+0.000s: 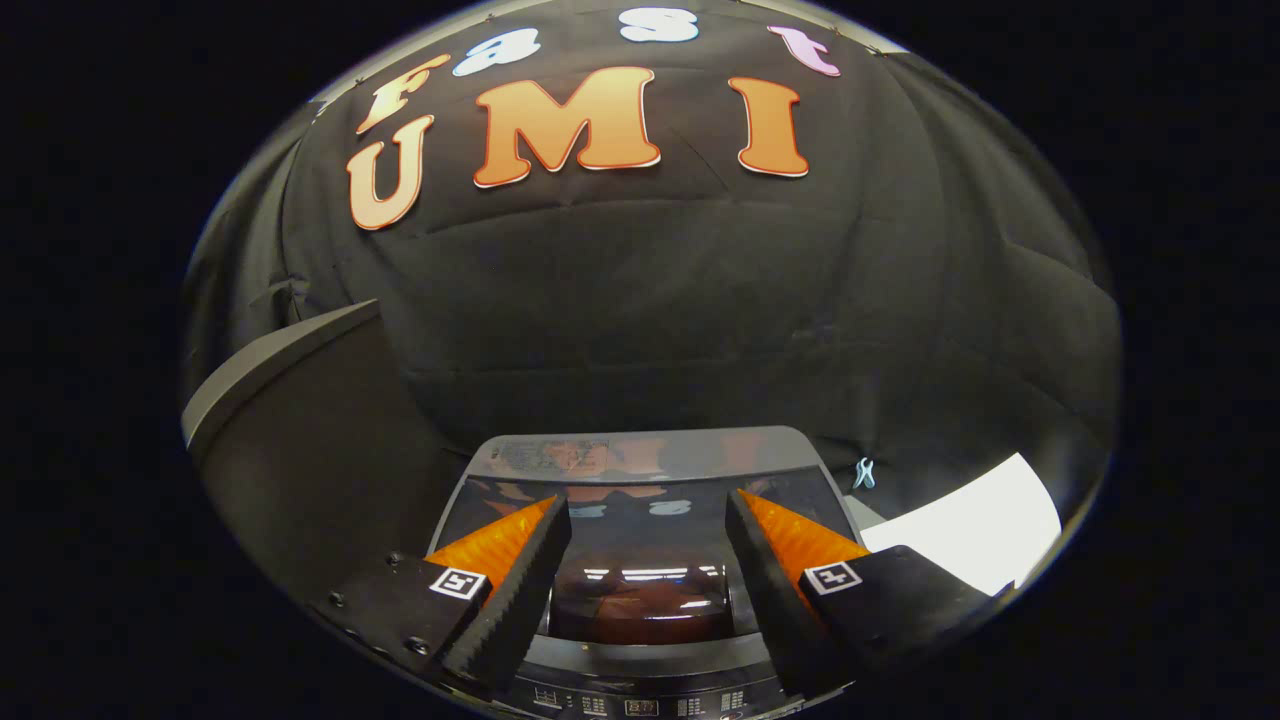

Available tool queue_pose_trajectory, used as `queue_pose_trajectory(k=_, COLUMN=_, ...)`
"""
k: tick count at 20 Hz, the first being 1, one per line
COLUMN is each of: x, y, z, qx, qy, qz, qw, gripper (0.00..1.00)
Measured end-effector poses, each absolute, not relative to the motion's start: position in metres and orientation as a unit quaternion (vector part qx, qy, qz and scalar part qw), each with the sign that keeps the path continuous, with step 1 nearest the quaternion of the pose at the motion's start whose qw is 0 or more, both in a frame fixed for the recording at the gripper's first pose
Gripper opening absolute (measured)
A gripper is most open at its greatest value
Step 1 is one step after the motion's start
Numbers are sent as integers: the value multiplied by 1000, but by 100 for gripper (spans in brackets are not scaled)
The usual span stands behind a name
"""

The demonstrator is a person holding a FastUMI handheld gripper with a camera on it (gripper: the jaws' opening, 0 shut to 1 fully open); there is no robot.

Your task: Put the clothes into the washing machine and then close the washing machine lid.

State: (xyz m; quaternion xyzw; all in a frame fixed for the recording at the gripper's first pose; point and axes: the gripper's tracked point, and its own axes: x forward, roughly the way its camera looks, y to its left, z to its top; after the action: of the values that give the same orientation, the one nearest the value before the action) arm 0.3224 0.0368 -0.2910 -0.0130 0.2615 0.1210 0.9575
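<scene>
The washing machine [640, 455] stands right below me, against the black cloth wall. Its glossy dark lid [640, 590] lies flat over the tub and mirrors the lights above. The control panel [640, 705] runs along the near edge, under the fingers. My gripper [648, 505] hovers over the lid, open, with nothing between its fingers; the lid's surface shows in the wide gap.
A tall grey slanted panel [290, 440] rises close on the left of the machine. A bright white surface [970, 530] lies to the right. A small pale clip [865, 473] hangs on the cloth wall beyond the machine's right corner.
</scene>
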Motion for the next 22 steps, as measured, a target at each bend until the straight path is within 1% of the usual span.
queue_pose_trajectory(k=6, x=300, y=35, z=-228, qx=8, qy=210, qz=136, qw=968, gripper=100)
queue_pose_trajectory(k=12, x=277, y=18, z=-129, qx=16, qy=131, qz=140, qw=981, gripper=99)
queue_pose_trajectory(k=15, x=267, y=5, z=-86, qx=29, qy=99, qz=144, qw=984, gripper=99)
queue_pose_trajectory(k=22, x=227, y=-43, z=-9, qx=46, qy=44, qz=136, qw=989, gripper=99)
